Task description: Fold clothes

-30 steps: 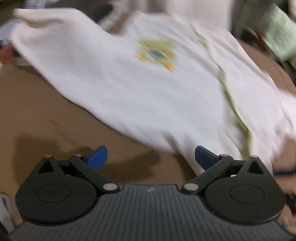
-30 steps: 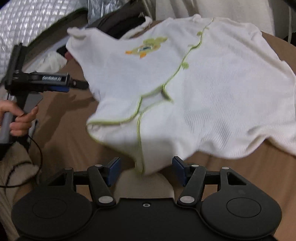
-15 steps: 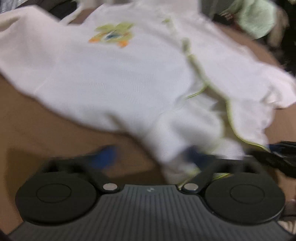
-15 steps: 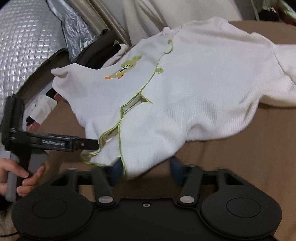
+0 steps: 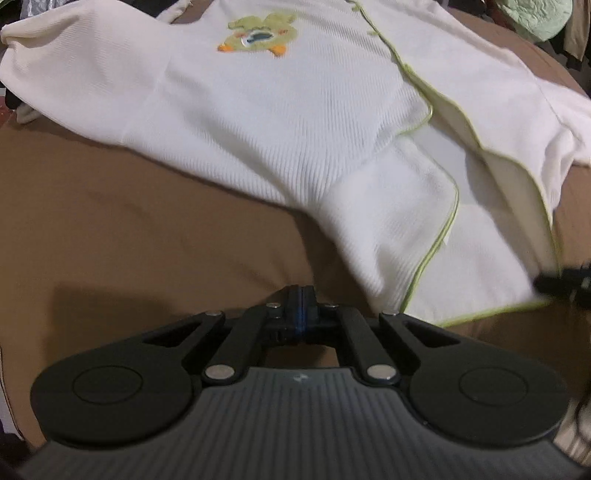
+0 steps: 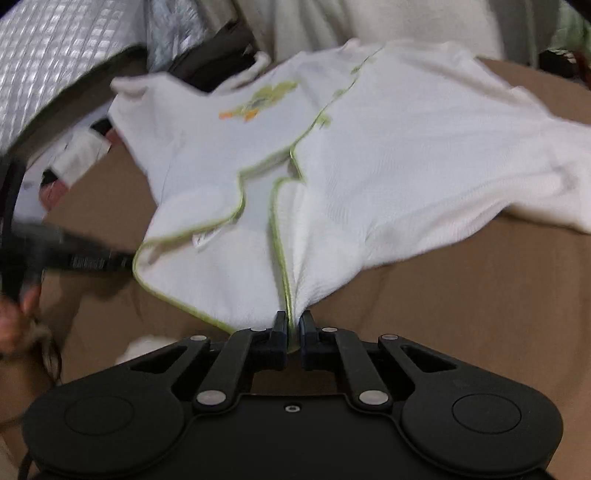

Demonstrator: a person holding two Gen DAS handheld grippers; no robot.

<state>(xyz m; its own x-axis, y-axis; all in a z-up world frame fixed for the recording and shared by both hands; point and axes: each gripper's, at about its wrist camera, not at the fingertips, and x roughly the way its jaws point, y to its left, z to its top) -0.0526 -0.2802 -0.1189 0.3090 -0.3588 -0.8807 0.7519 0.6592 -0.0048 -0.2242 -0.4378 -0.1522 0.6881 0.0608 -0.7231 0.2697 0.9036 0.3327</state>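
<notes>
White ribbed, green-trimmed baby garment (image 6: pixel 388 155) on brown tabletop (image 6: pixel 461 295): right tongs (image 6: pixel 291 326) easing apart yet pinching its hem; left tongs (image 5: pixel 301 295) together, empty.

Hand (image 6: pixel 14 314) and left gripper (image 6: pixel 122 258), right-wrist view: blurring at left edge, jaws unreadable. Shirt (image 6: pixel 369 177): sleeve running past right edge. Dark tip (image 5: pixel 565 284), left-wrist view: smearing, cut off at right.

We note a white ribbed baby garment (image 6: pixel 388 155) with lime-green piping (image 6: pixel 279 236) and a duck appliqué (image 5: pixel 258 35), spread face-up on the brown surface (image 5: pixel 147 229), front placket open, lower hem bunched and slightly lifted
</notes>
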